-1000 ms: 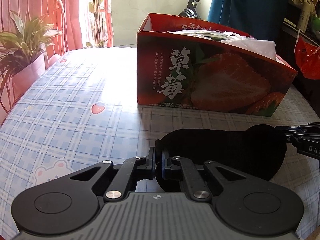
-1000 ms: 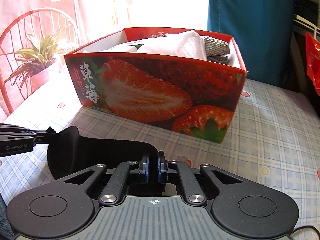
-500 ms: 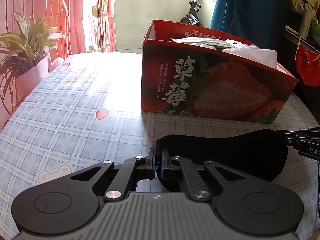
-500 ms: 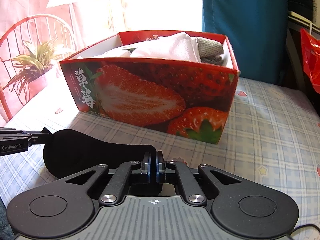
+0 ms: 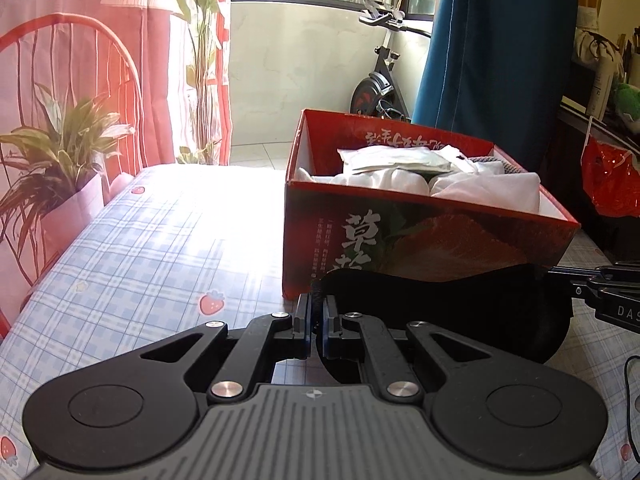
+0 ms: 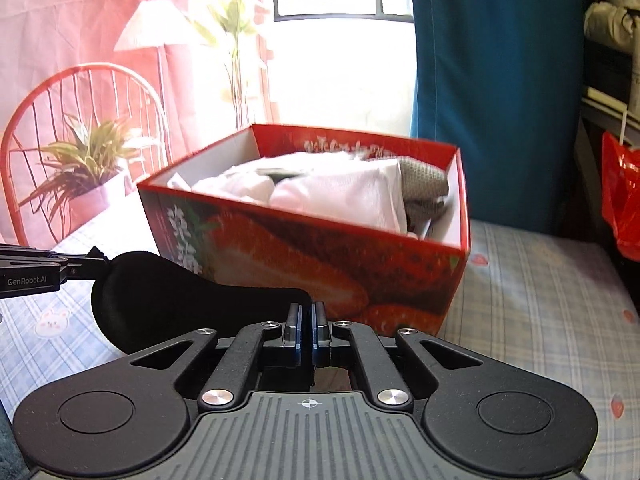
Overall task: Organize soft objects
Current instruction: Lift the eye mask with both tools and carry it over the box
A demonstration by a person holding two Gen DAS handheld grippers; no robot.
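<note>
I have both tools on the same thing here: the black soft piece [image 5: 448, 304], a long dark pad of fabric, is strung between them above the worktop [image 5: 160, 248]. My left tool [image 5: 316, 320] is pinched down narrow on one end of it, and my right tool [image 6: 306, 320] is clamped just as narrow on the other end. In the left view I can see the right tool's tip coming in from the side at the far end of the piece, and the right view shows the mirror of that.

So the long axis runs side to side, from one tool across to the other, roughly in line with the near wall of the strawberry box [image 5: 400, 236]. The box sits straight ahead of both tools, just beyond the piece, and the piece hangs lower than the rim from where I look.

Inside the box I see folded white cloth [image 6: 332, 192] filling most of the space, with a grey knit item [image 6: 424, 184] at the right end.

My read: the move ahead is forward and up over that near wall, both tools together. Neither is clearly nearer; the box stands slightly angled to each view.
</note>
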